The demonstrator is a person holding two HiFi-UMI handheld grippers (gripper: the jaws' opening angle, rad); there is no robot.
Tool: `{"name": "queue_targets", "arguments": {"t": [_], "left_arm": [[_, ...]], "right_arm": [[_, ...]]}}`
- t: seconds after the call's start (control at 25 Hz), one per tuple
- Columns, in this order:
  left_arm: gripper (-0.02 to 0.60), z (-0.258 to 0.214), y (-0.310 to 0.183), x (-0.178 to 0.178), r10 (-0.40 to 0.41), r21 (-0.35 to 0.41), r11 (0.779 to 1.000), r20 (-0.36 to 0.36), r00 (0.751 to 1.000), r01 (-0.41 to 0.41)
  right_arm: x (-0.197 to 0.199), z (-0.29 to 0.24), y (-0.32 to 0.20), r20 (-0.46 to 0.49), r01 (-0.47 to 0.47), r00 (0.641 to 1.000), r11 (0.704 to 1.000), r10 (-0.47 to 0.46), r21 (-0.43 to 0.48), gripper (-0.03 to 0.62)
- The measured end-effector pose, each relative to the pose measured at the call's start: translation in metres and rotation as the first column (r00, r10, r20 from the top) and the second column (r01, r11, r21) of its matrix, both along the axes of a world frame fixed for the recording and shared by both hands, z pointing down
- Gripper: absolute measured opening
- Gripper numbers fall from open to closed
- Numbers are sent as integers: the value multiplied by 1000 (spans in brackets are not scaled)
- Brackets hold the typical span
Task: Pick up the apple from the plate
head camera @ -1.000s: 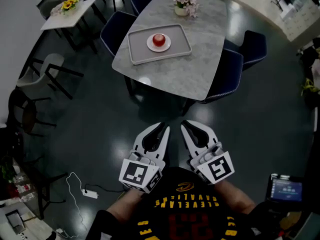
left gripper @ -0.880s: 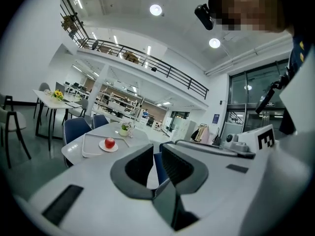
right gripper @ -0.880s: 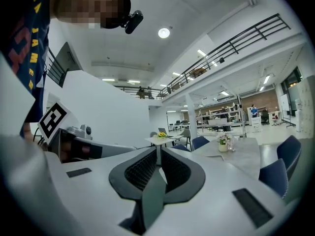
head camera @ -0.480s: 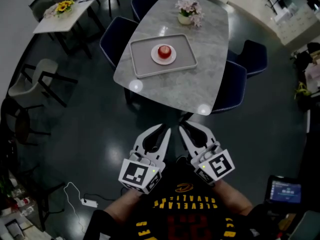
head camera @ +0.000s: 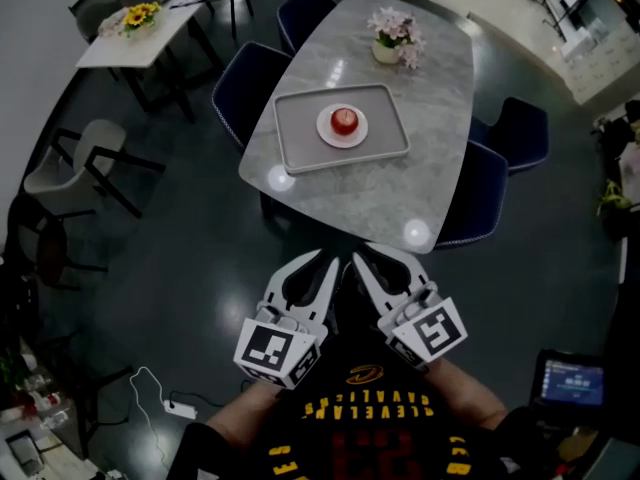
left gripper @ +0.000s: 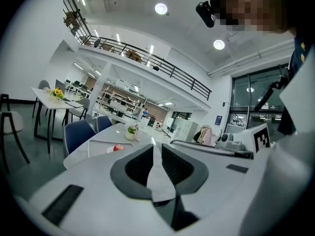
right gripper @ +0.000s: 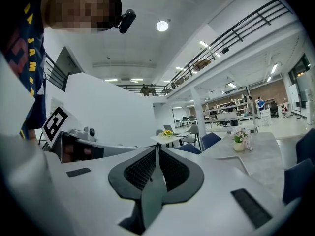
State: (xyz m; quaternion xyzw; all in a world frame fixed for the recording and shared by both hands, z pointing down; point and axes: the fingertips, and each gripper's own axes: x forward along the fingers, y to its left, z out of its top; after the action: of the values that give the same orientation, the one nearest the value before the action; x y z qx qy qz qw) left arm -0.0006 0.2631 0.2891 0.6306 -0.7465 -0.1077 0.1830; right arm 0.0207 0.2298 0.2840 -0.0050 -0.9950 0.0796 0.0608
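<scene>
The apple point(head camera: 344, 120) sits upright on a small white plate point(head camera: 324, 131). The plate lies near the middle of a grey tray point(head camera: 292, 136), and the tray rests on the pale stone-look counter point(head camera: 400, 193). That nesting keeps the fruit from rolling and leaves bare tray all round it, so I judge a gripper can come at it from either side. A pot of pink flowers point(head camera: 390, 48) stands further along the counter, well apart from the tray and out of the way. Dark blue chairs point(head camera: 245, 83) are tucked against the counter's edges, and the near end facing me is free, which is why I would come in from here.

Both grippers hang low and close to my chest, side by side, with open floor between them and the counter. The left gripper point(head camera: 322, 258) has its jaws slightly parted with nothing between them. In its own view the apple shows small and off to the left of the jaws, so it is not lined up yet. The right gripper point(head camera: 366, 258) has just been opening its jaws. They now stand a narrow slit apart, also empty, and I read that as getting ready for the grasp. Its view shows the flowers and part of the tray, but I cannot find the apple there.

The pick is not yet begun. I judge either gripper must spread much wider before it can go round the fruit.
</scene>
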Motion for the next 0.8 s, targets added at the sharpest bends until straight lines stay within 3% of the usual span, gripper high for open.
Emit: {"name": "queue_targets", "arguments": {"t": [0.4,0.8], "left_arm": [[55,5,-55,-53,-71,-57,996,31,997,73],[55,-15,-134,-76,-93,-55,994,100,991,99]], "right_arm": [[-55,2,-58,47,67,997,997,-68,24,35],[-76,-12,-140,80,66,994,997,-68,37,35]]}}
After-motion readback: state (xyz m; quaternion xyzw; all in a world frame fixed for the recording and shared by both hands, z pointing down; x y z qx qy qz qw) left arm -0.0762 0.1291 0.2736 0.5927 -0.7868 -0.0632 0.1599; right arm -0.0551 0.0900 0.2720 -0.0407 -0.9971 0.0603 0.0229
